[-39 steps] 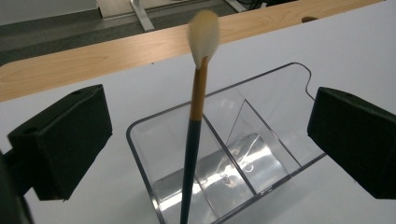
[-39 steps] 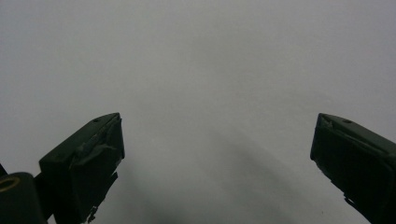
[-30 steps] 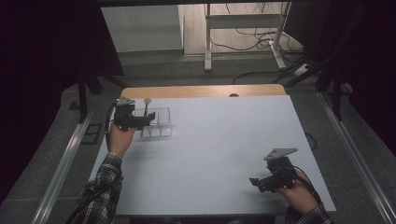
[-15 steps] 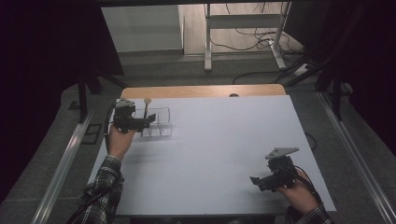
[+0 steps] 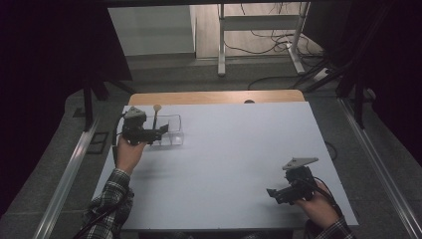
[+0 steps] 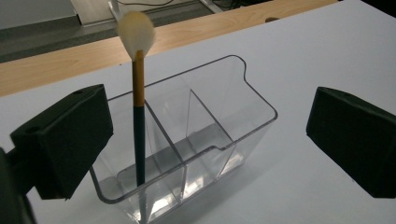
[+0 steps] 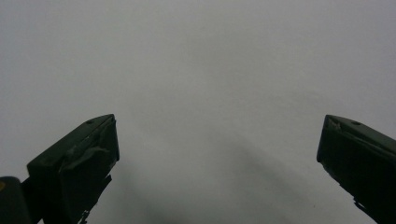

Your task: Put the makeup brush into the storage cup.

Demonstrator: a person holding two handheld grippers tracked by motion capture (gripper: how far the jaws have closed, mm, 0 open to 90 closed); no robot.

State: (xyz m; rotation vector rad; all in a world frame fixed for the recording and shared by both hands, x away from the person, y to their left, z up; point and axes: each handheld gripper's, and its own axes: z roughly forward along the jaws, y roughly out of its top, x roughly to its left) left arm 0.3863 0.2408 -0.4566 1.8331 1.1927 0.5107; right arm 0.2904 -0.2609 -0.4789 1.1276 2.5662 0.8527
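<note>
A clear plastic organizer [image 6: 247, 116] with several compartments stands on the white table [image 5: 239, 149] at the far left. A brush [image 6: 138, 140] with a cream head, gold ferrule and dark handle stands upright in its left compartment, and its head [image 5: 157, 107] pokes above the rim. My left gripper [image 6: 205, 140] is open, one jaw on each side of the organizer, touching nothing. From above, the left gripper [image 5: 160, 131] sits at the organizer's [image 5: 175, 135] near-left side. My right gripper [image 5: 273, 193] hovers open and empty over bare table near the front right corner.
A wooden strip [image 5: 214, 97] runs along the table's far edge. Beyond it are grey floor, a metal stand [image 5: 259, 35] and loose cables. Metal rails [image 5: 69, 169] flank the table on both sides.
The left gripper has drawn back a little toward the person, and the brush head now stands free above the organizer. The right gripper has barely moved.
</note>
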